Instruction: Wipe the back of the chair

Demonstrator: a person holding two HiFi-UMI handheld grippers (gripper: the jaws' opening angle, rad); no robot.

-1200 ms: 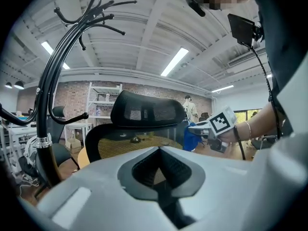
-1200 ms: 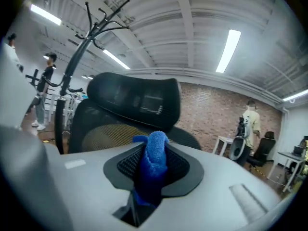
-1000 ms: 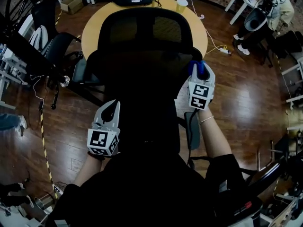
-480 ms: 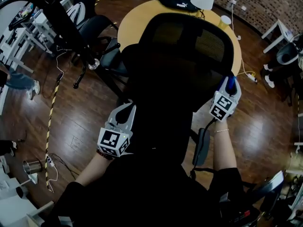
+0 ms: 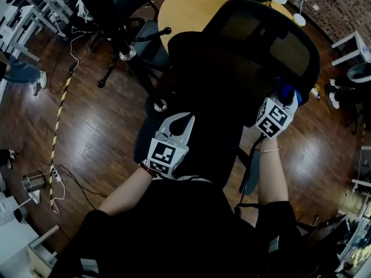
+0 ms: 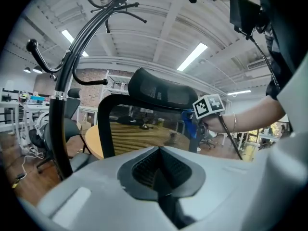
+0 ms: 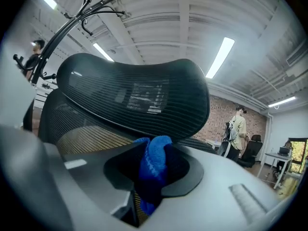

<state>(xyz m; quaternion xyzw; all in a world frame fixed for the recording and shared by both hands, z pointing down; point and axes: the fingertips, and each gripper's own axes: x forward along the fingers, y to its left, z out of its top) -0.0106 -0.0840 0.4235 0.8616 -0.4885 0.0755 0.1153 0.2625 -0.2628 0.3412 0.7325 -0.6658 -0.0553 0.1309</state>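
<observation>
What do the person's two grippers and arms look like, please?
Both the left gripper and right gripper have pale grey tapered shells with dark ribbed jaw pads, each carrying a cube of black-and-white square markers. A thin black cable hangs from the right one. The person wears a black top and a slim bracelet on the right wrist.

Black top (image 5: pixel 185 230) was worn; thin bracelet (image 5: pixel 268 150) at 3 o'clock; left hand-held gripper (image 5: pixel 183 119) was grey-white, bearing a black-and-white marker cube (image 5: pixel 164 156).

left gripper (image 5: pixel 181 120) + right gripper (image 5: pixel 281 101) = 2 | blue cloth (image 5: pixel 285 89) 1 | black office chairs (image 5: pixel 232 80) 2 | round table (image 5: pixel 185 7) 1
</observation>
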